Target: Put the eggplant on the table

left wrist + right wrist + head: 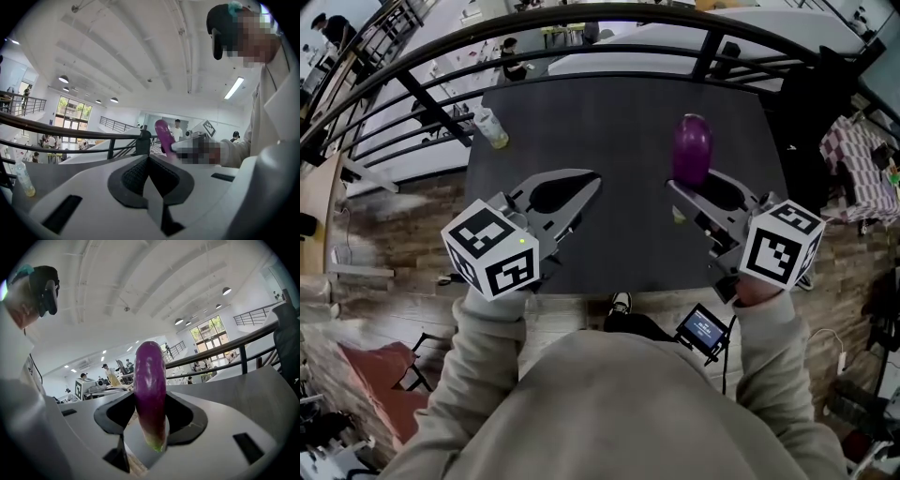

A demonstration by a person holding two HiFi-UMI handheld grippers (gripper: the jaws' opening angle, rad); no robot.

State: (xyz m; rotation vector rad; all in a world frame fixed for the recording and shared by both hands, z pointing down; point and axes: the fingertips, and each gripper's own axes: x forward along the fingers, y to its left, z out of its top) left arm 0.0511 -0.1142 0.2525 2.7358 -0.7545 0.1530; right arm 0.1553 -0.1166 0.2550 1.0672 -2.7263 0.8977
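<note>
Dark tabletop fills the upper centre of the head view, with a black railing curving behind it. The eggplant appears right of centre, over the table's right part. It stands upright with its long axis vertical, the rounded purple end up and the greenish stem end down. The right gripper has its jaws clamped on the eggplant's lower part. The left gripper, left of centre, has its jaws together and empty. A bottle stands at the table's upper left corner.

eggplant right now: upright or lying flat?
Upright. The eggplant stands on end, clamped by the right gripper, green stem end down and purple body pointing up; the head view shows the same.
</note>
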